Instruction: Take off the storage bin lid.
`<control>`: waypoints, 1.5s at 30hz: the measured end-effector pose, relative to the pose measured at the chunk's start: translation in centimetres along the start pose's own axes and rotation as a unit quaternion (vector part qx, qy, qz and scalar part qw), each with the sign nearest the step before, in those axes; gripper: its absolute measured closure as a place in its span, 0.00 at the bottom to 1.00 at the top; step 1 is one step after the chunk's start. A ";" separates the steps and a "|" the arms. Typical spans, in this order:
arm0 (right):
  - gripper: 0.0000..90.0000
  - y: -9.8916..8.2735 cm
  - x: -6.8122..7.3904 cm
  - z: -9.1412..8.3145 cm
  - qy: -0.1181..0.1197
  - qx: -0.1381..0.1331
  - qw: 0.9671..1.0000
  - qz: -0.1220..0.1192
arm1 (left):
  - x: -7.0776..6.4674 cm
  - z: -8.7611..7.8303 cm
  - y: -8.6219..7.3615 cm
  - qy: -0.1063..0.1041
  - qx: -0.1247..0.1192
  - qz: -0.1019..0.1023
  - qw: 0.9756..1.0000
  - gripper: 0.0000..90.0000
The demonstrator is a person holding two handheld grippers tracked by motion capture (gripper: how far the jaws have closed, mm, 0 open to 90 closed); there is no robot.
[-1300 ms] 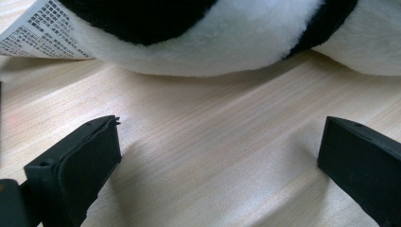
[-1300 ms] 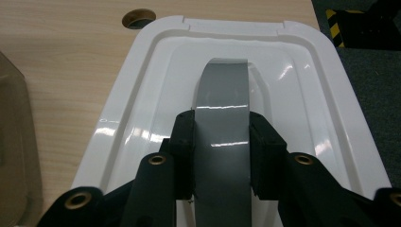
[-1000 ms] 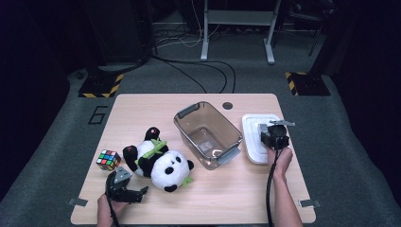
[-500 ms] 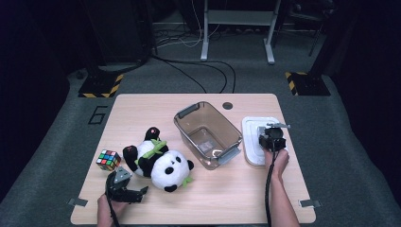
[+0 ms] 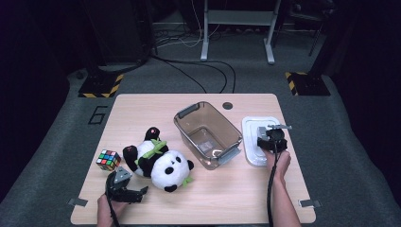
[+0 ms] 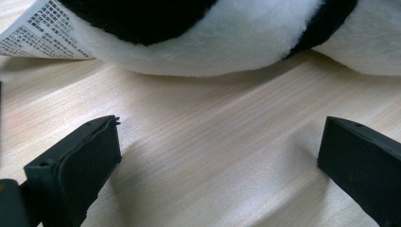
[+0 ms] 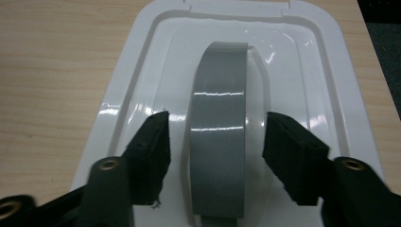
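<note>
A white bin lid (image 5: 252, 126) lies flat at the table's right, with a grey handle strip (image 7: 220, 123) arching over its middle. My right gripper (image 5: 270, 140) hangs over it. Its jaws have just been opening and now straddle the handle, a gap on each side (image 7: 217, 142), so it is open. A clear plastic bin (image 5: 208, 135) stands mid-table. A plush panda (image 5: 163, 163) lies on its back to the left. My left gripper (image 5: 139, 194) rests open on the wood just short of the panda's body (image 6: 227, 38), nothing between its fingers (image 6: 222, 156).
A colour puzzle cube (image 5: 108, 159) sits near the left edge beside the panda. The panda's printed tag (image 6: 42, 30) lies on the wood. A round grommet (image 5: 228, 105) marks the table's far edge. Cables and stands cover the floor beyond.
My right gripper has shifted slightly left over the lid. The left gripper, panda, bin and cube have stayed where they were.
</note>
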State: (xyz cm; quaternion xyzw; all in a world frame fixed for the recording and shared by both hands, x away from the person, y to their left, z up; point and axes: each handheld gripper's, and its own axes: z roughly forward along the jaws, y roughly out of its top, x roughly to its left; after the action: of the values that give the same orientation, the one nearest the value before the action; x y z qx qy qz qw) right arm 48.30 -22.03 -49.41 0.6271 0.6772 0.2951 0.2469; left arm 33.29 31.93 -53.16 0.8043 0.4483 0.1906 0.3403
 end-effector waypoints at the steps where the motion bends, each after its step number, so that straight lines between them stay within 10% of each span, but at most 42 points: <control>1: 0.32 -0.2 -0.1 -0.4 0.003 -0.003 1.000 -0.010 | 0.0 0.0 0.0 0.000 0.000 0.000 1.000 0.00; 19: 0.00 -2.4 0.6 -5.1 0.059 -0.008 0.996 -0.063 | 0.0 0.0 0.0 0.000 0.000 0.000 1.000 0.00; 40: 0.00 -8.6 7.4 -7.5 0.121 -0.022 0.983 -0.137 | 0.0 0.0 0.0 0.000 0.000 0.000 1.000 0.00; 45: 0.00 -9.9 9.1 -7.0 0.133 -0.008 0.975 -0.175 | 0.0 0.0 0.0 0.000 0.000 0.000 1.000 0.00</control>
State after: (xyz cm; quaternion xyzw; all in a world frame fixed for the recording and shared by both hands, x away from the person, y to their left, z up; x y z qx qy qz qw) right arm 35.51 -13.96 -51.18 0.4518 0.8010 0.3337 0.2073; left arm 33.30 31.93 -53.15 0.8042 0.4488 0.1904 0.3401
